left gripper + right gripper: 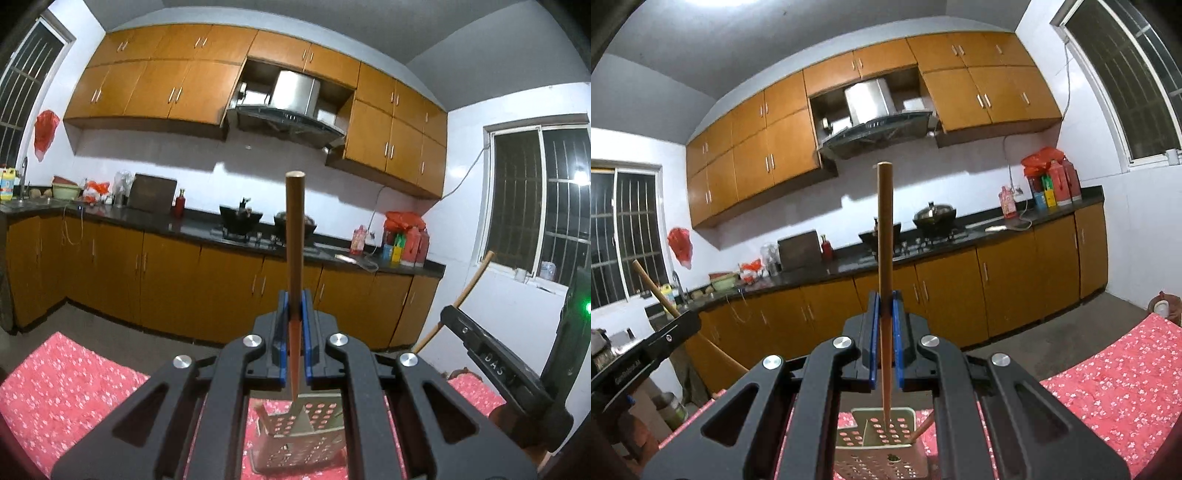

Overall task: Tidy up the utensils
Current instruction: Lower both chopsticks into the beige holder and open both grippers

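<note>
Here each gripper is clamped tight on a single wooden chopstick, its blue pads pressed against the stick's sides. The left gripper (294, 295) holds its chopstick (294, 236) upright, the blunt end rising well above the fingertips and the thin end pointing down over a perforated metal utensil holder (295, 435). The right gripper (885, 297) holds its own chopstick (885, 236) the same way, and the lower tip reaches the mouth of the utensil holder (882, 439); whether it touches the inside cannot be told. Another stick (921, 428) leans in that holder's right compartment. The holder stands on a table covered by a red flowered cloth (70, 387). Beyond are a dark counter (199, 229) with a stove and pots, orange-brown cabinets (173, 88) and a range hood (291, 118).
</note>
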